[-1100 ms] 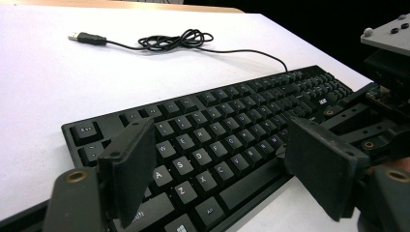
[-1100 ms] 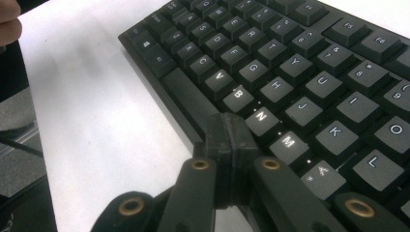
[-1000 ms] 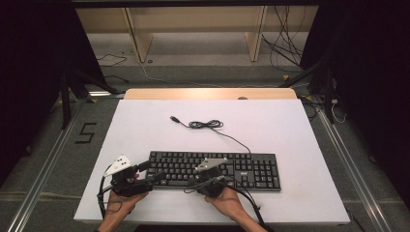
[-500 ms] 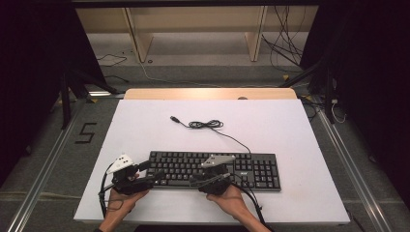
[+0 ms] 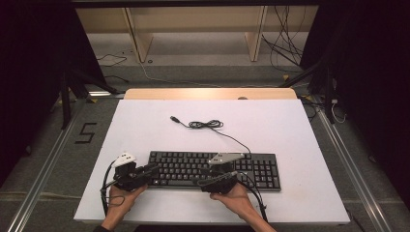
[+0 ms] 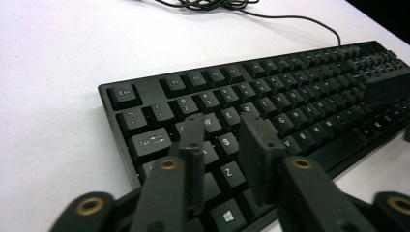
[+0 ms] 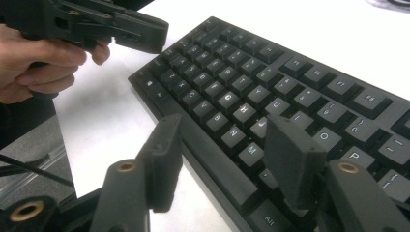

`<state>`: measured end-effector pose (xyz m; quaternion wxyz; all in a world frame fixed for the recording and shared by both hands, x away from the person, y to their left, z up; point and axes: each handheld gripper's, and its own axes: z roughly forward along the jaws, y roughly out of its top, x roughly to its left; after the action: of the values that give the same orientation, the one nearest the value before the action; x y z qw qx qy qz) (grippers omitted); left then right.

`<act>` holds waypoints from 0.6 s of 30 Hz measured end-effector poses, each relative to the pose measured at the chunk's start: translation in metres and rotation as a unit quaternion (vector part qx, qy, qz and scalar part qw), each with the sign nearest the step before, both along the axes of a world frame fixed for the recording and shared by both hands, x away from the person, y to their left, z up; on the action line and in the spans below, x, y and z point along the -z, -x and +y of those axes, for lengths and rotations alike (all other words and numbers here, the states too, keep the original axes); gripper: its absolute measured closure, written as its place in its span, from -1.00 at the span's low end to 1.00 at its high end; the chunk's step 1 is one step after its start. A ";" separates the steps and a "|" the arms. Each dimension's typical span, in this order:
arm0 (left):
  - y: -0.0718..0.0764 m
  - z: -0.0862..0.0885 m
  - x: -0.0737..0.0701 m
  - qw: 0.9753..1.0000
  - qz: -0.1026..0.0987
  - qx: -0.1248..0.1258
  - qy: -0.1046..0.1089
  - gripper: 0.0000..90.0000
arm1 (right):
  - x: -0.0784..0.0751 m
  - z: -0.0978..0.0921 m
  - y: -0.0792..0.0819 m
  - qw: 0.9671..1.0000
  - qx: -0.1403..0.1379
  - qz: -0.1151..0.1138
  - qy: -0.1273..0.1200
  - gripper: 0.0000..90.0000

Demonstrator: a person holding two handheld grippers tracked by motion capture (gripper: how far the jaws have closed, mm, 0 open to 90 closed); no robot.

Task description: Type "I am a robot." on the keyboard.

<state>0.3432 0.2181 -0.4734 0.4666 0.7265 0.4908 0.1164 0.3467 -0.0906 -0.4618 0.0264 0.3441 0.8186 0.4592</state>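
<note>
A black keyboard (image 5: 251, 170) lies near the front of the white table (image 5: 270, 125), and its cable (image 5: 205, 124) coils behind it. My left gripper (image 5: 153, 170) hovers over the keyboard's left end. Its jaws stand a narrow gap apart above the letter keys (image 6: 221, 133), with nothing between them. My right gripper (image 5: 205, 182) sits at the keyboard's front edge and points left. It is open wide over the space bar area (image 7: 222, 145). The left gripper (image 7: 140, 31) and the hand (image 7: 38, 63) holding it show beyond it.
The cable's plug (image 5: 173, 118) lies loose on the table behind the keyboard. A wooden strip (image 5: 208, 93) runs along the table's far edge. Beyond it is floor with wires (image 5: 285, 53) and shelf legs.
The right gripper has edged slightly to the right along the keyboard's front. The left gripper has shifted a little toward the keys. The keyboard has not moved.
</note>
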 end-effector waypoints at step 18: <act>-0.009 -0.005 0.005 0.999 0.013 0.012 -0.031 0.98 | -0.010 -0.014 0.007 1.000 0.002 -0.026 -0.016 -0.12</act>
<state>0.3523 0.2128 -0.4783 0.4386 0.7480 0.4842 0.1170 0.3396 -0.1041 -0.4520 0.0428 0.3343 0.8093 0.4811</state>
